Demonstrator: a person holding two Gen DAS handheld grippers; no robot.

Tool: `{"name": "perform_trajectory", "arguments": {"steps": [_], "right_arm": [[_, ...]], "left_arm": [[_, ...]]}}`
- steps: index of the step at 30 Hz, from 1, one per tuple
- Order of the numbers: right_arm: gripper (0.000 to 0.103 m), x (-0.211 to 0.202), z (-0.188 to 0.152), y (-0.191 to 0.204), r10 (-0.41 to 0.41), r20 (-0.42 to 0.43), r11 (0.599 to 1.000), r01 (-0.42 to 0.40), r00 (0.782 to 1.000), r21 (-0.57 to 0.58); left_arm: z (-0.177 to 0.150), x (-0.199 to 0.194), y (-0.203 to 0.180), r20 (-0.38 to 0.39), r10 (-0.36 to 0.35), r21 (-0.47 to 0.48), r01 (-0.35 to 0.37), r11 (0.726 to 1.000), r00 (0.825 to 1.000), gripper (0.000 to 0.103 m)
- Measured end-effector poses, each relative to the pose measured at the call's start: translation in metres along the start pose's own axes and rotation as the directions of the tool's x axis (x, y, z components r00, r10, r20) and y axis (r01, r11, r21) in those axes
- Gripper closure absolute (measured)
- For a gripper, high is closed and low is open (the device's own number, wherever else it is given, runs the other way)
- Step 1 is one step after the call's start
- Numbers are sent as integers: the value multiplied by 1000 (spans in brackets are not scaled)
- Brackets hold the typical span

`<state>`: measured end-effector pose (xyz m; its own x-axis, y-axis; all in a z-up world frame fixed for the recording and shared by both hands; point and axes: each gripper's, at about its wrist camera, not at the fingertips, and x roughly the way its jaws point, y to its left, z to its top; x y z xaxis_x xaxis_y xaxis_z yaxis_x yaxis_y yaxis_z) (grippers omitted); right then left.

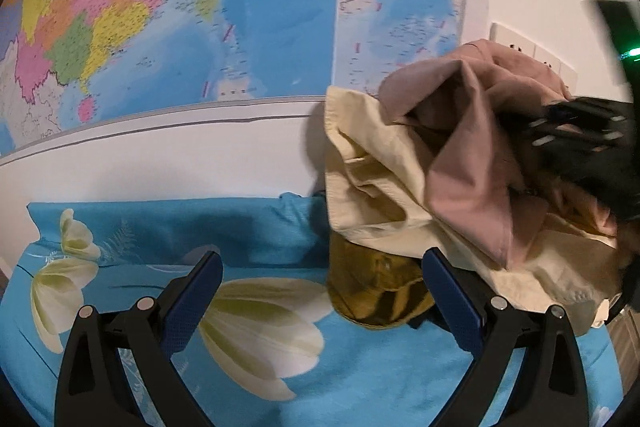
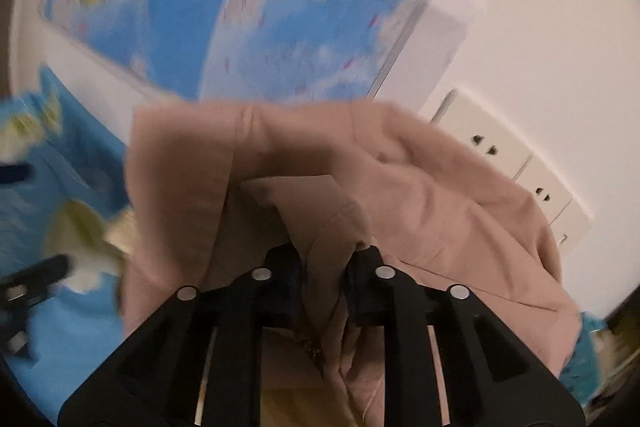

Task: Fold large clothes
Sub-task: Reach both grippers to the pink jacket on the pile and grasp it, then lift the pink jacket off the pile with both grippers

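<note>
pinching a bunched fold of the pink garment (image 2: 360, 179), the right tool (image 2: 324, 259) has its jaws drawn close together on the cloth, which rises between them and spills forward and to the right in the right wrist view. the left tool (image 1: 320, 283) stands with its jaws wide apart and nothing between them, hovering over the blue flowered bedsheet (image 1: 248, 235). seen from the left wrist, the pink garment hangs bundled in the air at the right, tangled with a cream garment (image 1: 360, 163) that droops beneath it, and both are up off the bed beside the right tool; a mustard-coloured piece (image 1: 376, 291) lies on the sheet just below them. behind is a white wall with a coloured map (image 1: 160, 7) and a row of wall sockets (image 2: 516, 155). the step in hand looks like picking one large garment out of the heap, before any spreading or folding. the next move probably calls for shaking or pulling the pink piece free of the cream one, then having the empty left tool take a second edge or corner so the cloth can be laid flat on the bed. the risk is that the cream piece drags along.
</note>
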<state>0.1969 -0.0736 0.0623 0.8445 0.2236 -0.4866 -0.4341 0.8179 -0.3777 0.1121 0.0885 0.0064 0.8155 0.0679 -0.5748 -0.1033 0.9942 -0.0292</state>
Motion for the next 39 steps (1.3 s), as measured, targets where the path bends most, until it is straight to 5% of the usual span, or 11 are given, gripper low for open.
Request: {"name": "perform_trajectory", "arguments": {"steps": [4,11,17,22,30,31,33,34,35,37,39], "right_arm": [[89,-78,6,-44,-12,145,995,-2,989,101],[89,-216,14,-132,-125,375,961,18,919,274],[89,-254,20,-162,-141,390,949,13,910,314],[89,-273,13,-175,-120,428,936,-41,896,349],[89,-287,9,-187,-137,448,932,-39,883,361],[89,-287,7,-189,-138,448,930,-40,884,364],[89,-288,4,-193,-145,443,927,-35,885,373],[89,-290,2,-197,-155,437,923,-28,886,384],[89,-291,0,-201,-154,437,919,-34,886,393],[89,-299,-2,-206,-178,439,913,-18,881,407],[89,-312,-2,-210,-190,447,911,-13,874,413]], "left_arm": [[7,4,8,36,-8,20,8,1000,999,6],[37,-1,-10,163,-125,95,110,989,979,6],[31,-18,-51,240,-385,254,325,911,891,6],[-1,-26,-91,193,-549,421,437,795,813,6],[45,-17,-143,270,-601,485,433,760,753,7],[51,-16,-148,265,-613,490,443,751,745,9],[60,-13,-157,257,-637,505,462,730,726,38],[66,-11,-162,246,-644,517,464,719,724,77],[72,-9,-167,246,-627,508,453,733,739,97],[85,-13,-166,255,-620,466,467,751,742,97],[105,-33,-160,292,-643,420,509,751,708,98]]}}
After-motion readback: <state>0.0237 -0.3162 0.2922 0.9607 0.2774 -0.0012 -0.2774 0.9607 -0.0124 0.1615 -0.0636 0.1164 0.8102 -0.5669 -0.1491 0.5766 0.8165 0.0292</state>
